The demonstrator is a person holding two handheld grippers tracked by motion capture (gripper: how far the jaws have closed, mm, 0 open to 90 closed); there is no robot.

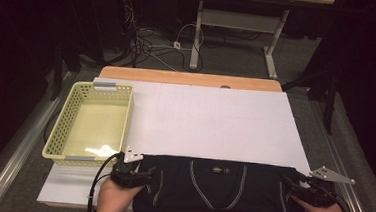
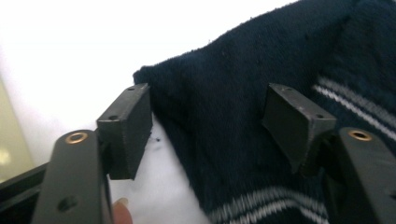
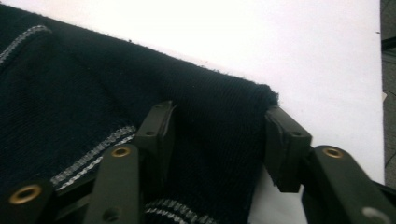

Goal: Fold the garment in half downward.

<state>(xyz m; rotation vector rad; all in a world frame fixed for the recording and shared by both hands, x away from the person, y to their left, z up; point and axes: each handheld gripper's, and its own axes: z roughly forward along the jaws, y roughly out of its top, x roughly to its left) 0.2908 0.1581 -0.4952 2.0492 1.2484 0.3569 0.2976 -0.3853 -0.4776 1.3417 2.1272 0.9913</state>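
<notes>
1. White-covered table; yellow basket at left.
2. Dark garment lies along the near edge.
3. Left gripper: jaws apart, straddling the garment's left corner.
4. Right gripper: jaws apart, flanking its right corner, pads not pressing.

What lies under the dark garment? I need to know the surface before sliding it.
White sheet runs under the garment, over a wooden table. Whatever sits beneath the cloth itself is covered.
</notes>
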